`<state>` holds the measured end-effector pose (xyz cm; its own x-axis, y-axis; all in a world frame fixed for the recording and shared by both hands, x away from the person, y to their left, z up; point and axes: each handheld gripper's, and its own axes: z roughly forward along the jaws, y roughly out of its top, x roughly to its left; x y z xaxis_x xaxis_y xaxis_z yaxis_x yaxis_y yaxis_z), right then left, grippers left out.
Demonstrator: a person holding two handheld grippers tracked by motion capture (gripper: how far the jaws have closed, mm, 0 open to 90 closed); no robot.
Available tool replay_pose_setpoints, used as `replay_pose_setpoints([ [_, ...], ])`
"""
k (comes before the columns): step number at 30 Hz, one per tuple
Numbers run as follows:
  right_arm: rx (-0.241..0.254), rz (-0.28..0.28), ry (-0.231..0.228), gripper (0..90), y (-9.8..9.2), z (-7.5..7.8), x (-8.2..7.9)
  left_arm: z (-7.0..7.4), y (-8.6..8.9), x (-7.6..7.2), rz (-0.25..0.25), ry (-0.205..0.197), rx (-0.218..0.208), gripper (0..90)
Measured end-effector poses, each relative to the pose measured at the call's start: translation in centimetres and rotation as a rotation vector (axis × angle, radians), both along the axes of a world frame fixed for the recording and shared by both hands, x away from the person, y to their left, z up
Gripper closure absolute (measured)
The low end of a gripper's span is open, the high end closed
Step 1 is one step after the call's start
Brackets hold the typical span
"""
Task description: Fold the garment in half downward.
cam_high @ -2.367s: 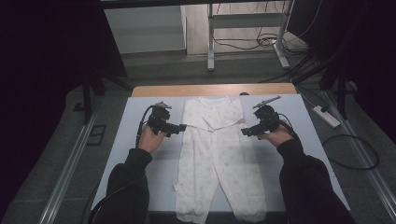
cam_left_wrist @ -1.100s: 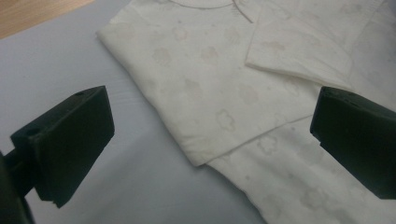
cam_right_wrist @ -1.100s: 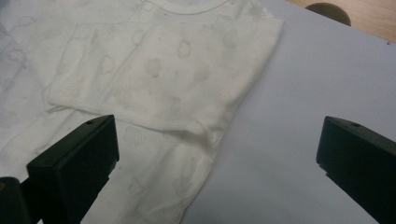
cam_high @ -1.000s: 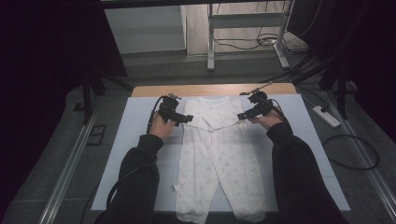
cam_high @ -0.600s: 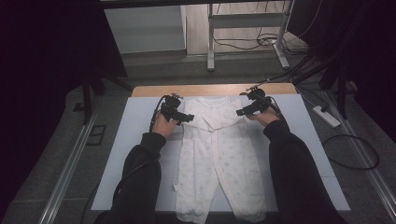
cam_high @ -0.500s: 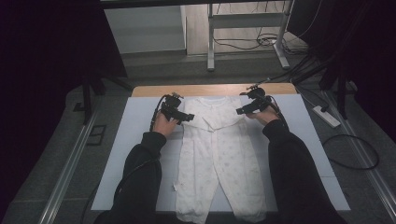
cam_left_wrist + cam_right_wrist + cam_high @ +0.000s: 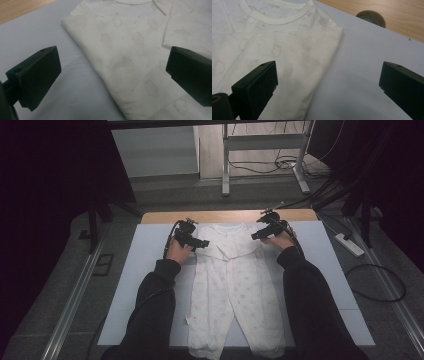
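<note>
Two grippers, both spread wide and holding nothing, poised at the shoulder end of one baby romper (image 7: pixel 232 285).

Left gripper (image 7: pixel 196 240): jaws far apart; one over the pale blue mat (image 7: pixel 37 32), the other over the cloth; folded side edge of the garment running diagonally between them in the left gripper view; contact with the fabric not certain from these views.

Romper: spread flat on the mat, roughly centred on the table; sleeves folded in across the chest; collar (image 7: pixel 287 17) toward the far wooden edge (image 7: pixel 225 216); two legs toward the person; long axis running from far to near, about parallel with the forearms; cloud print faint on cream cloth.

Handling, as judgement: light, thin, fully limp knit; no stiffness to carry a shape; likely to sag and drag when lifted by one point; not fragile, not slippery against the mat. Best hold: a pinch over the folded edge at each shoulder corner, both layers caught together; symmetrical lift advised to keep the folds from falling open.

Right gripper (image 7: pixel 260 232): jaws equally wide; one above the shoulder cloth, the other above bare mat; folded corner of the shoulder lying between them; round grommet (image 7: pixel 370 18) in the wooden top beyond.
</note>
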<state>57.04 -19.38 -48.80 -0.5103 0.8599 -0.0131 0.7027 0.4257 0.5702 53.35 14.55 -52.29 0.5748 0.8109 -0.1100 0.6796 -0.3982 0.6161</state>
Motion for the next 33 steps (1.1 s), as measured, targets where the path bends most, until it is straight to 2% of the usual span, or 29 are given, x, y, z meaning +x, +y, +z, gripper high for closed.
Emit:
replay_pose_setpoints([
  [5,-0.001,-0.007,0.01,4.1,0.3,-0.4,0.5,-0.6,0.2,0.4,0.01,0.016,0.028,0.0],
  [17,-0.026,-0.039,0.039,7.2,0.2,-2.1,1.4,-1.3,0.9,1.2,0.049,0.041,0.064,0.2],
  [20,-0.029,-0.048,0.038,8.1,0.0,-2.2,1.6,-1.4,0.9,1.4,0.054,0.043,0.081,0.1],
  [24,-0.044,-0.062,0.046,9.4,-0.3,-2.5,1.8,-1.4,1.1,1.5,0.06,0.048,0.083,0.0],
  [25,-0.034,-0.066,0.052,9.6,-0.4,-2.5,1.8,-1.4,1.1,1.6,0.061,0.05,0.084,0.0],
  [33,-0.037,-0.046,0.051,16.5,-0.2,-2.4,1.6,-1.3,1.0,1.8,0.07,0.07,0.096,0.0],
])
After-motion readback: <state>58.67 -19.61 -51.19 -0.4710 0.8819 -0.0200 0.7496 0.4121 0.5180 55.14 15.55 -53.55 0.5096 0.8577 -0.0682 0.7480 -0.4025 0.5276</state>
